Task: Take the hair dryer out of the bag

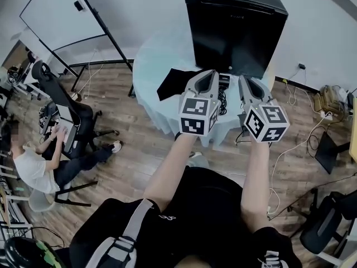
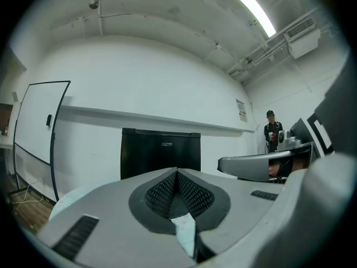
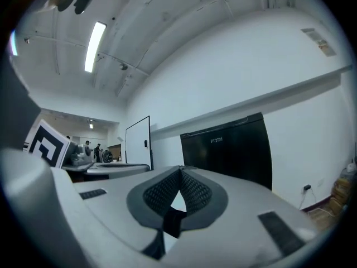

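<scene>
Round table [image 1: 149, 66], pale cloth, black fridge [image 1: 234, 27] at its far edge. Black bag [image 1: 174, 84] lies flat toward the left edge. The hair dryer cannot be made out, only a coiled cord [image 1: 223, 100]. Left gripper [image 1: 214, 75] and right gripper [image 1: 244, 78] are both closed, empty and level. Best approach: lower them, pin the bag, open one.

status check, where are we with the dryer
Left gripper and right gripper shut, empty, above the table. Black bag flat on it; coiled cord beside, dryer itself not made out. Nothing blocking.
</scene>
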Action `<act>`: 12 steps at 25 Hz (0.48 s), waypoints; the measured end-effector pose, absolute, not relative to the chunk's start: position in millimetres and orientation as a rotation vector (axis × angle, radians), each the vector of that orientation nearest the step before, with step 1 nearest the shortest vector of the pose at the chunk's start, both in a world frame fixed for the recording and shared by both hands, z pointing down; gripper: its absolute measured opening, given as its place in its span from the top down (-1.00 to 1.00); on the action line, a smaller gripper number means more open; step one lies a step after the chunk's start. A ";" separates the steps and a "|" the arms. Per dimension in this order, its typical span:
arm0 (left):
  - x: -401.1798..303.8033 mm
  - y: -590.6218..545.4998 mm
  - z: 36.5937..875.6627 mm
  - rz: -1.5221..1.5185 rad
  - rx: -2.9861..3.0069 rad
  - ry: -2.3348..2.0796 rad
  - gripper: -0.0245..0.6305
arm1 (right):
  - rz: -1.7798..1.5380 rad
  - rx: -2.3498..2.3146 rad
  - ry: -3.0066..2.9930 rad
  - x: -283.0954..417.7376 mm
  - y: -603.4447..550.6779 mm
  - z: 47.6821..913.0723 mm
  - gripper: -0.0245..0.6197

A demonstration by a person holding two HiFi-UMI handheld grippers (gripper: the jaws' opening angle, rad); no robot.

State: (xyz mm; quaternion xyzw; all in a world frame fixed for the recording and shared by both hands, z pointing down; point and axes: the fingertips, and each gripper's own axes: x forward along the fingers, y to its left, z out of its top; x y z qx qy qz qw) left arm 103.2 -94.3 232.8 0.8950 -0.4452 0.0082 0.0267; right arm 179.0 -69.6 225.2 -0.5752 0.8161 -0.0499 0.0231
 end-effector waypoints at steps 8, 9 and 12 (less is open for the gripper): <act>93.6 -97.9 243.4 0.030 2.724 -1.392 0.91 | -0.133 -1.825 2.525 184.3 -60.8 230.1 0.93; 92.1 -97.6 245.0 0.033 2.720 -1.393 0.91 | -0.137 -1.826 2.520 185.3 -60.7 230.7 0.93; 86.8 -96.6 248.8 0.045 2.712 -1.401 0.91 | -0.153 -1.818 2.515 184.5 -62.3 234.2 0.93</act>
